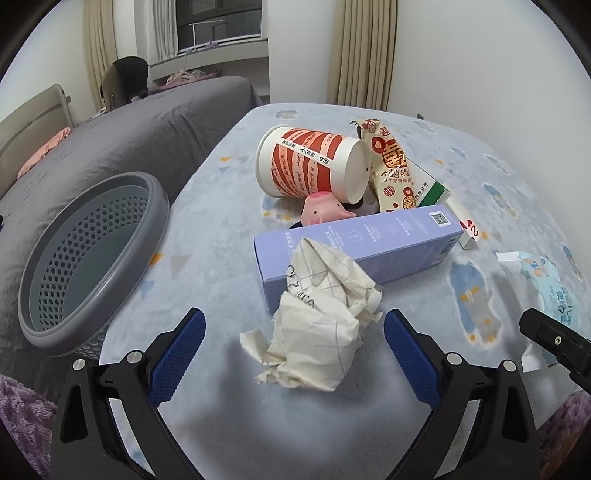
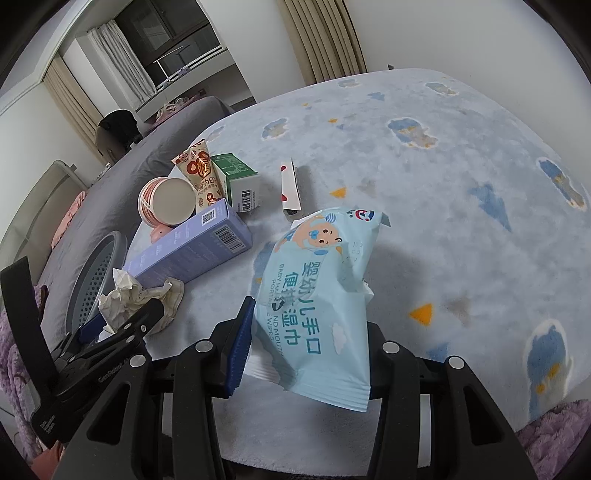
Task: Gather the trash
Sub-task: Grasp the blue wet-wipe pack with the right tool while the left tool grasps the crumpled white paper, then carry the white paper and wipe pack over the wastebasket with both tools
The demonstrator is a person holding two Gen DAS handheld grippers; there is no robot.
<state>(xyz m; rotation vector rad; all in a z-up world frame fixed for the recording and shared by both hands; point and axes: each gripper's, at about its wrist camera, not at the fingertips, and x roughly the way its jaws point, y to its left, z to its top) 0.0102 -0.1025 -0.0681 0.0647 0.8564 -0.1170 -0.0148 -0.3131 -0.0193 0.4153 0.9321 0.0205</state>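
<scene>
both cameras ride the wrists, tilted down over the blue blanket [image 1: 229, 192], close in. the left view faces the crumpled paper [image 1: 321, 325]; the right view looks from its right. both share the purple box [image 2: 192, 247] and paper cup [image 2: 168, 201].

This was a bedroom in a home. A bed [image 1: 122, 136] under a grey cover filled the left of the left wrist view, its pale padded headboard [image 1: 33, 114] at the far left edge and a pink cloth [image 1: 44, 151] lying on it. Beige curtains [image 1: 364, 51] hung against white walls at the upper right, and a window [image 1: 218, 20] with sheer drapes sat at top centre. A round table [image 2: 424, 166] in the middle wore a soft light-blue cloth printed with cartoon clouds. A grey perforated wastebasket [image 1: 92, 258] stood at lower left.
</scene>
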